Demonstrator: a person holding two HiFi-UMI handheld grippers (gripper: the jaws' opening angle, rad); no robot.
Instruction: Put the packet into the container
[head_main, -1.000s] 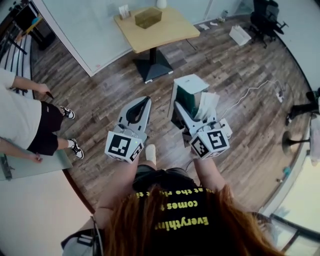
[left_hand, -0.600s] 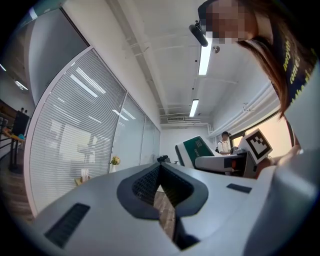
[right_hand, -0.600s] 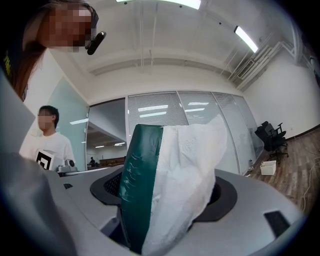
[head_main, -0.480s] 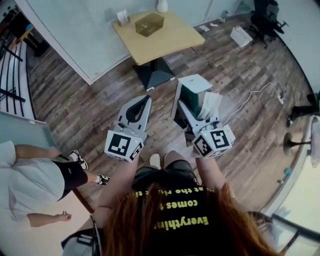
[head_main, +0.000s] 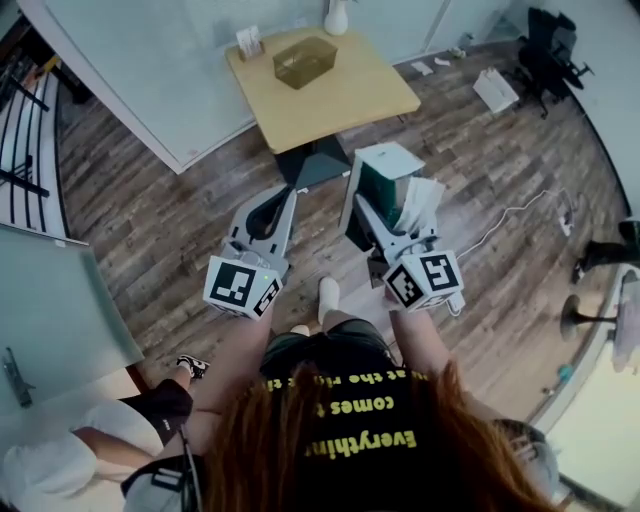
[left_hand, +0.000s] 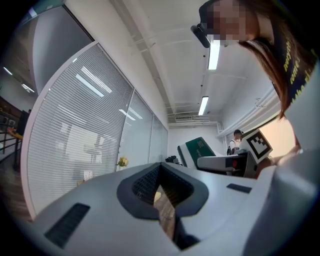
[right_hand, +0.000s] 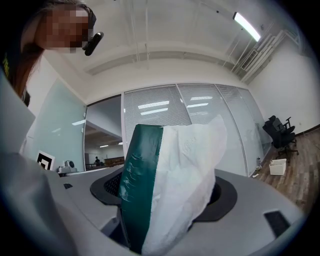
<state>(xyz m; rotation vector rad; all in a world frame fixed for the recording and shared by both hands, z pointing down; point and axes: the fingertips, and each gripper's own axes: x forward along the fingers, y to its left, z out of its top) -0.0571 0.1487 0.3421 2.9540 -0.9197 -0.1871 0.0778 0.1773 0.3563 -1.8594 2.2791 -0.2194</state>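
A green and white packet (head_main: 388, 190) stands upright between the jaws of my right gripper (head_main: 360, 207), which is shut on it. It fills the middle of the right gripper view, where the packet (right_hand: 165, 185) hides the fingertips. My left gripper (head_main: 288, 195) is held beside it, shut with nothing in it. Through its jaws the left gripper view shows only a sliver of floor. Ahead, a clear brownish container (head_main: 305, 61) sits on a square wooden table (head_main: 345, 100). Both grippers are above the wood floor, short of the table.
A white vase (head_main: 337, 17) and a small card stand (head_main: 248, 42) are at the table's far edge, by a glass wall. A person (head_main: 140, 425) crouches at lower left. A white box (head_main: 497, 88), an office chair (head_main: 555, 55) and a floor cable (head_main: 510, 215) are on the right.
The table and container have come nearer and lower in the head view. The bystander has shifted toward the bottom left. Both grippers keep their pose, the packet still held.
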